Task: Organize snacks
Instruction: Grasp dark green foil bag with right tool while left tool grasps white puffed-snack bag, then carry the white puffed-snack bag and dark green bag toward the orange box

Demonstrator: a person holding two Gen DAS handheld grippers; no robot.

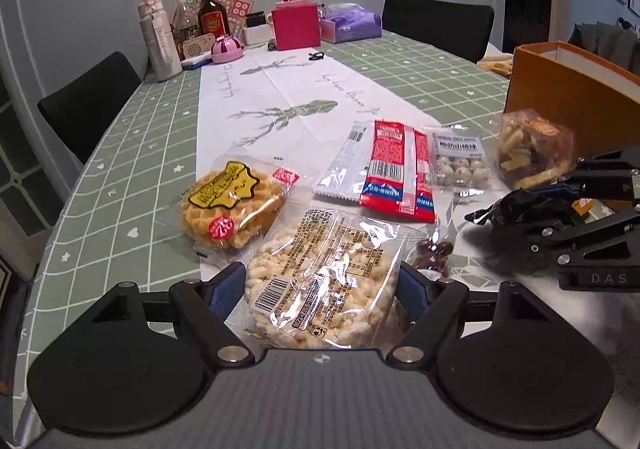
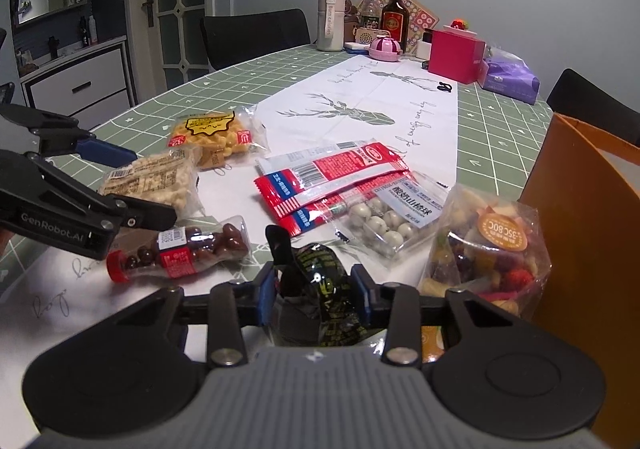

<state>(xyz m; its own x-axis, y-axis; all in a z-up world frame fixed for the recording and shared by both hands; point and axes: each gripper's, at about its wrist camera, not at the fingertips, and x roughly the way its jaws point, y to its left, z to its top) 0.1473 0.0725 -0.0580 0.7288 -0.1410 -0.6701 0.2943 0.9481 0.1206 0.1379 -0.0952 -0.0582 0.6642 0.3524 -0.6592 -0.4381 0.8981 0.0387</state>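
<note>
Left wrist view: your left gripper (image 1: 322, 281) held the puffed rice pack (image 1: 320, 281) between its fingers on the worktop (image 1: 120, 169); your right gripper (image 2: 314, 287) pinched the black packet (image 2: 320, 289).

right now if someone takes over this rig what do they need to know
Left gripper: fingers closed on the clear bag of puffed rice snacks.
Right gripper: fingers closed on the crumpled black foil packet.
On the table: yellow-label waffle bag, red-and-white sachets, white-ball pack, mixed dried-fruit bag, red-capped chocolate-ball bottle.
Orange cardboard box stands at right; its inside is hidden.
Left: all visible snacks remain unsorted.
</note>
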